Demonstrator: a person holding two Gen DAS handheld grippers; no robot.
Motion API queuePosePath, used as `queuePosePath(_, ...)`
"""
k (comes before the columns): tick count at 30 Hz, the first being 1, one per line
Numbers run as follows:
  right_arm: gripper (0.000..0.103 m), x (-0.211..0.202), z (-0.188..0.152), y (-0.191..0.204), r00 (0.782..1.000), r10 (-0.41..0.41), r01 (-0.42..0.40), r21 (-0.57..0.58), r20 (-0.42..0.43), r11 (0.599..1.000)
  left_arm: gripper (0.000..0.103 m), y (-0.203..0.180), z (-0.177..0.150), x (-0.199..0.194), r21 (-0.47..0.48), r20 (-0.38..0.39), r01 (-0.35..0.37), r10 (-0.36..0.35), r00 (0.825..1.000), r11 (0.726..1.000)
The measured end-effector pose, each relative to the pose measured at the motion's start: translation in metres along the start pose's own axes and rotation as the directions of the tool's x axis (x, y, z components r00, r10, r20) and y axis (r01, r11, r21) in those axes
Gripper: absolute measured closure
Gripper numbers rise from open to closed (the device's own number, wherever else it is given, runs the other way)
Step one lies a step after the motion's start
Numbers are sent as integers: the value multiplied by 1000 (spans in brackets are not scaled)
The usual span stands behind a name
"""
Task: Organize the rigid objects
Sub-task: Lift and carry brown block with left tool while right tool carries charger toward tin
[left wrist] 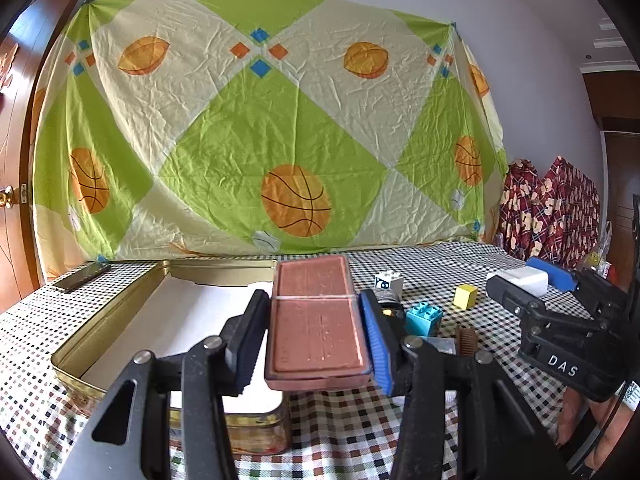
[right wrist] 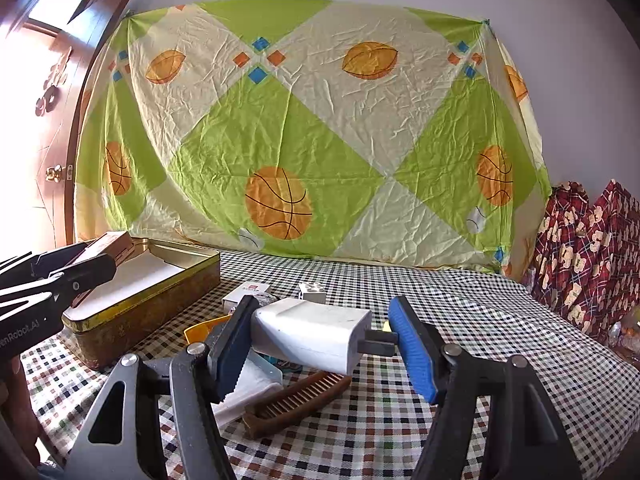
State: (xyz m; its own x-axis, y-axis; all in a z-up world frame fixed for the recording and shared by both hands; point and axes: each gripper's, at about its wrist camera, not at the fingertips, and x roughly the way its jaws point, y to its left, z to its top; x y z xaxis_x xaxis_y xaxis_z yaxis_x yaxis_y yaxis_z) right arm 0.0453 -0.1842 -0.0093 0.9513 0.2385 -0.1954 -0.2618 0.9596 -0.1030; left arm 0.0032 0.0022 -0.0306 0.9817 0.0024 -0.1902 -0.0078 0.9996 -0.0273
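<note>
Plastic, both pieces: left tongs (left wrist: 316, 332) clamp the stiff, slick brown case (left wrist: 316, 320) by its long sides; right tongs (right wrist: 320, 340) pinch the light white charger (right wrist: 308, 336) end to end, prongs against one pad, liable to pivot.

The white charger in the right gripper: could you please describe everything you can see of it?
The white charger is a smooth, glossy plastic block with rounded edges and dark metal prongs at one end. It lies sideways between the fingers of the right gripper, lifted off the checked tablecloth: its blunt end presses the black pad, its prongs the blue pad. Below it lie a brown comb and small clutter, none touching it. In the left wrist view it shows as a white block.
</note>
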Motion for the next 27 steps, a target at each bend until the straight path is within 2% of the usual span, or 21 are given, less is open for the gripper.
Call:
queuePosePath(12, 34, 8, 2, 26, 999, 38, -39, -14, -22, 999, 57, 27, 1, -1, -22, 20, -72, 72, 997, 997)
queuePosePath(27, 34, 10, 5, 51, 997, 73, -74, -43, -29, 996, 57, 42, 2, -2, -18, 27, -115, 115, 993, 993)
